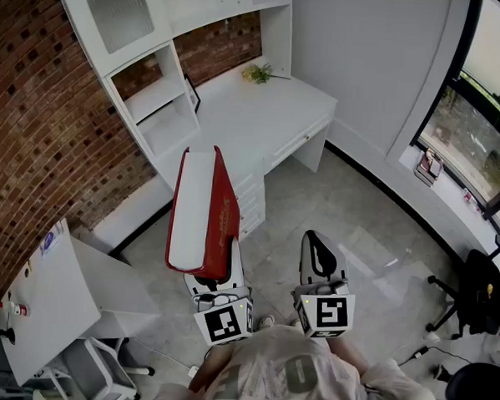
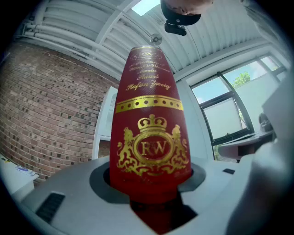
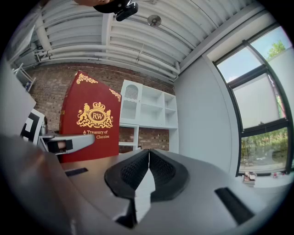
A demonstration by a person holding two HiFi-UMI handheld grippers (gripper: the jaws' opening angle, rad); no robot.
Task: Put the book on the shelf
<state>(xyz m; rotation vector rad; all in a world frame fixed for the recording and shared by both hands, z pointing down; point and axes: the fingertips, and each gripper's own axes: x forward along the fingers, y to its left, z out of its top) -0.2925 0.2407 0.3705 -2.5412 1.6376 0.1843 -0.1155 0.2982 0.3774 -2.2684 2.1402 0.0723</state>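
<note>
left hand-held gripper clamped on low end of red book, held upright over floor, well apart from white shelf. right hand-held gripper empty, jaws together. tip: walk closer, hold book vertical w/ firm grip, aim at open cubby above counter.

Book in left tool, right tool beside, shelf ahead over desk

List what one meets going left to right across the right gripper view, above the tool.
From the left: red hardback book with a gold crest → white open-shelf unit → plain white wall → tall black-framed window.
</note>
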